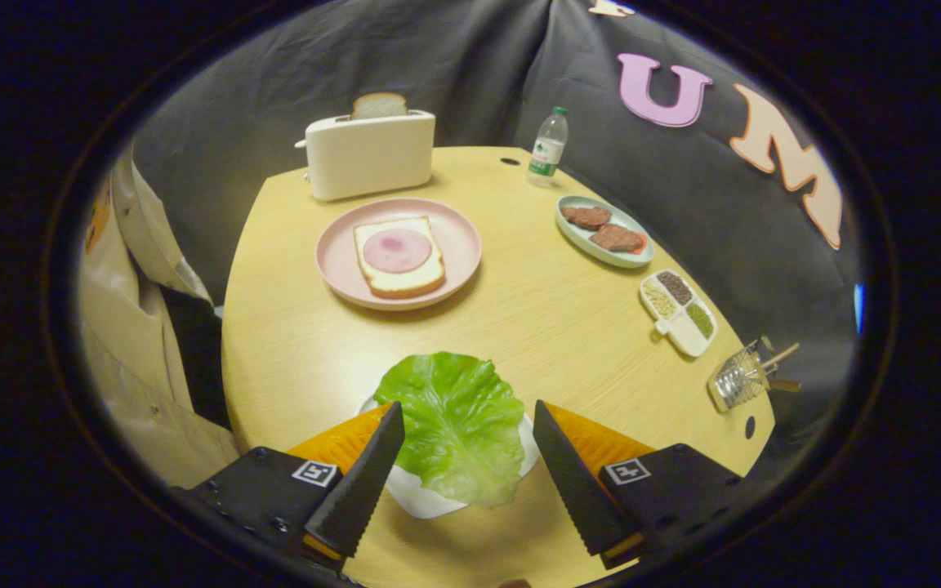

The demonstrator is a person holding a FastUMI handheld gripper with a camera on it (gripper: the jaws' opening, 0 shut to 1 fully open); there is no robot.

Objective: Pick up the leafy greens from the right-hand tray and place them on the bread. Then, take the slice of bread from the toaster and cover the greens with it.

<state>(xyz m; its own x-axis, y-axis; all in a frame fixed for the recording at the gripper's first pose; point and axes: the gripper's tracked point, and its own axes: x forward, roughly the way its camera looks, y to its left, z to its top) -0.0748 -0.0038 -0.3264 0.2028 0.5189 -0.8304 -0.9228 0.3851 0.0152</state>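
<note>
Between the open jaws, leafy greens (458,425) hide their tray (417,494).

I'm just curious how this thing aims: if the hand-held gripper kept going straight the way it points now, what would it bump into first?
Most likely the lettuce leaf. It lies on a white dish between the open fingers of the hand-held gripper. Depth is hard to judge, so it may still be above the leaf.

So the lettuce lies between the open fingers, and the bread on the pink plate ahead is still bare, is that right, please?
Not quite. The gripper view shows the bread on the pink plate already carrying a round slice of ham, so it is not bare. The rest holds: the lettuce lies between the open fingers of the gripper.
</note>
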